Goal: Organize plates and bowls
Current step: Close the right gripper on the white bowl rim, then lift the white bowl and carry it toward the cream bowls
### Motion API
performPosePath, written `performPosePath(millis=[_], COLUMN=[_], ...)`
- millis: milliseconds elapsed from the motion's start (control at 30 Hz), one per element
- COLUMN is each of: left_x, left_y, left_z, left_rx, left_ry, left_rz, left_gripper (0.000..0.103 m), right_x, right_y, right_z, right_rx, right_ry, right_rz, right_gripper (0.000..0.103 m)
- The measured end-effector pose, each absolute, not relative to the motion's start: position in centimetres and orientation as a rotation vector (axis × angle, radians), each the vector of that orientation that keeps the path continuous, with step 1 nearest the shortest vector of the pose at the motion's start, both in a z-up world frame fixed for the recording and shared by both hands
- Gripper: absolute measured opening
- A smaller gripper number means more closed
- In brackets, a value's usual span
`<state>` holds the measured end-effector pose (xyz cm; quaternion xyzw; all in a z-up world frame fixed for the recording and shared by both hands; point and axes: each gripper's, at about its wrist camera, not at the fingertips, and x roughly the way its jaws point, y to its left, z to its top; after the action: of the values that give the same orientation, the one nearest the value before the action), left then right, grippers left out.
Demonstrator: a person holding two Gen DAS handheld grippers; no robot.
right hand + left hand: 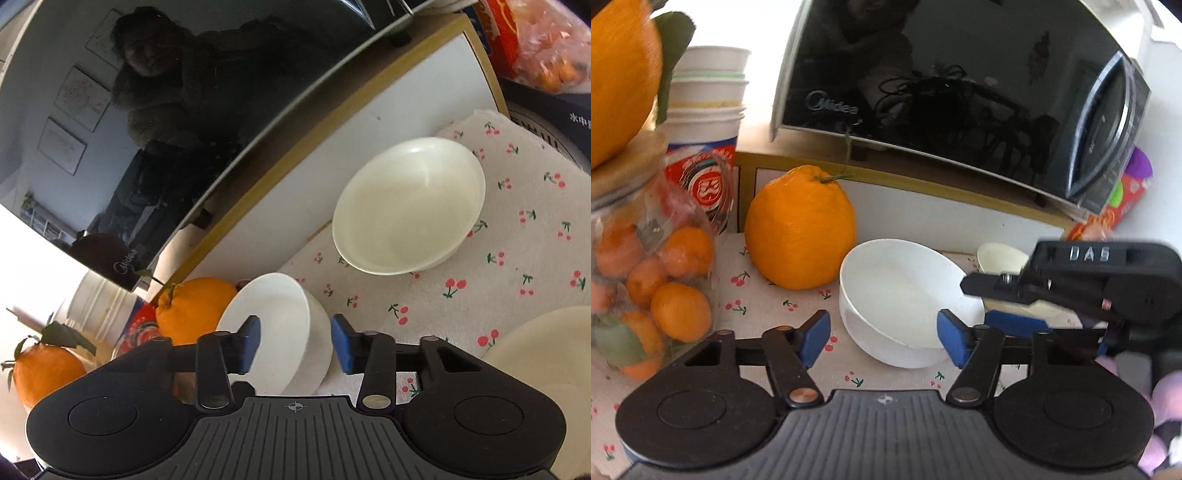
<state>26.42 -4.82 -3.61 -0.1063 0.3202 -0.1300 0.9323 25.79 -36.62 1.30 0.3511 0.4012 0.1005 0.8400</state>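
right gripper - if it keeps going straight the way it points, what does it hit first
Probably the white bowl: the right gripper has the bowl's wall between its blue pads already. Beyond it stands the microwave's cabinet.

Two bowls (280,328) (408,206), two large oranges (194,310) (46,373), one microwave (960,92).

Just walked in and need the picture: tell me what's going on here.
A person works two handheld grippers at one white bowl on the cherry-print cloth. The right gripper straddles its wall, one finger inside, not yet clamped; the left gripper brackets its near side, open. A cream bowl sits apart, untouched.
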Motion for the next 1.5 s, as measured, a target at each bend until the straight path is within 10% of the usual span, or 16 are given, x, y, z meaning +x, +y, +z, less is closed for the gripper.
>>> performPosePath(millis=[333, 1500], left_x=[26.3, 21.1], left_y=[-3.8, -7.5], left_z=[-3.7, 3.4], left_rx=[-0.284, -0.144], left_ry=[0.679, 0.729], left_rz=[-0.267, -0.327], left_gripper=[0.028, 0.027], right_x=[25.6, 17.1], right_y=[-36.2, -39.1], right_z=[1.0, 10.4], right_rx=[0.708, 0.601], right_ry=[0.841, 0.830], right_rz=[0.204, 0.148], right_gripper=[0.018, 0.018])
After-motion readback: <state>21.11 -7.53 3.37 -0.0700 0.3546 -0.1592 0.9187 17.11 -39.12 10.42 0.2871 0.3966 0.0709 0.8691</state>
